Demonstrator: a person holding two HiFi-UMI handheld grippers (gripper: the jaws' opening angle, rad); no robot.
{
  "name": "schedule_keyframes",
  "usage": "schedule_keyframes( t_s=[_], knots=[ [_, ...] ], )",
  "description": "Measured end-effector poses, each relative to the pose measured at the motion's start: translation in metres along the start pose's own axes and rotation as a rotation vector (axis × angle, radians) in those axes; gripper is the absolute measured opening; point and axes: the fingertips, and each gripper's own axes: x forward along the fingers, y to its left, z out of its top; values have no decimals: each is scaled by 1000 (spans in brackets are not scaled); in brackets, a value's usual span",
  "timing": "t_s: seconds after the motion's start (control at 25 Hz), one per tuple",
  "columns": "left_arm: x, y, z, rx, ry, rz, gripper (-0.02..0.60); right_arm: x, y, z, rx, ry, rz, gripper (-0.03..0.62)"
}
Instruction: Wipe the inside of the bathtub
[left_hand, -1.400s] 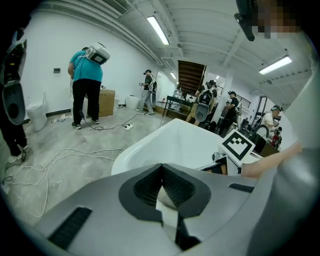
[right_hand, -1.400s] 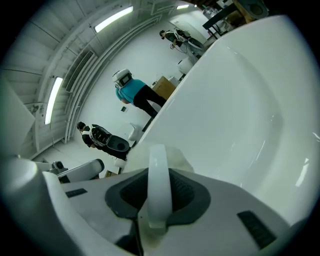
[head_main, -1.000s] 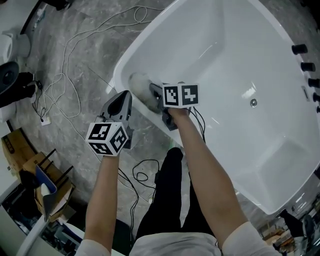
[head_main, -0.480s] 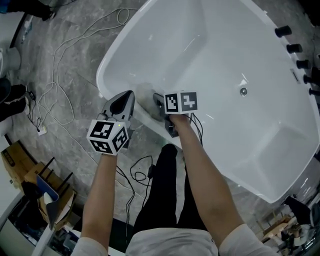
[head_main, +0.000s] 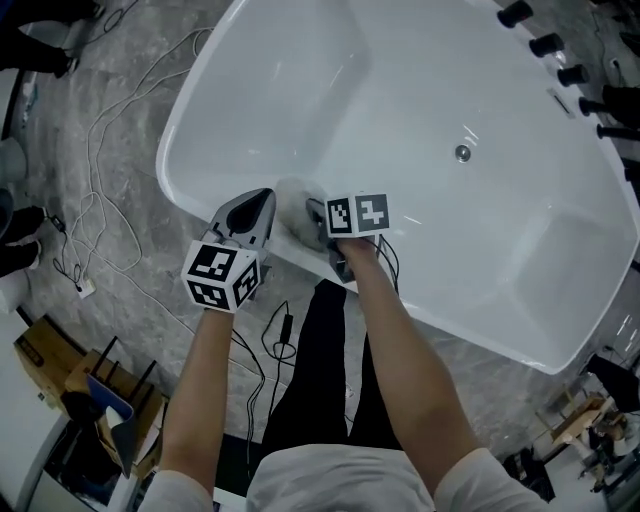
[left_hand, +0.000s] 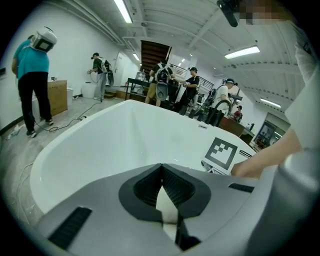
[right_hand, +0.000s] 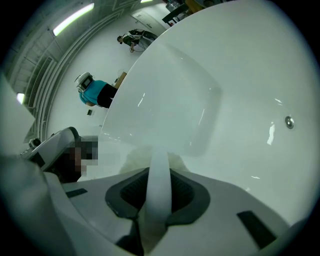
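One wiper (right_hand: 159, 167) in R gripper (head_main: 316, 218), fluffy head (right_hand: 131, 159) ahead — on bathtub (head_main: 420, 90) wall

Grey marbled floor (head_main: 135, 255) under white bathtub (head_main: 300, 90), loose cables (head_main: 85, 288) alongside.

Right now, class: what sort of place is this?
Probably a workshop or test hall, not a home bathroom: the bathtub stands on a grey floor with loose cables, and several people stand nearby.
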Motion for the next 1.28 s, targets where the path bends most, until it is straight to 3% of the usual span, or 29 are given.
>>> schedule_keyframes(
  t_s=[0.44, 0.76, 1.28],
  knots=[
    [40, -82, -3, 80, 87, -182, 12, -64, -65, -46, 68, -28, -108, 94],
    [74, -133, -22, 109, 173, -267, 12, -98, -106, -67, 95, -63, -162, 94],
    [123, -205, -60, 177, 325, -309, 12, -163, -173, -108, 138, -93, -218, 95]
  ],
)
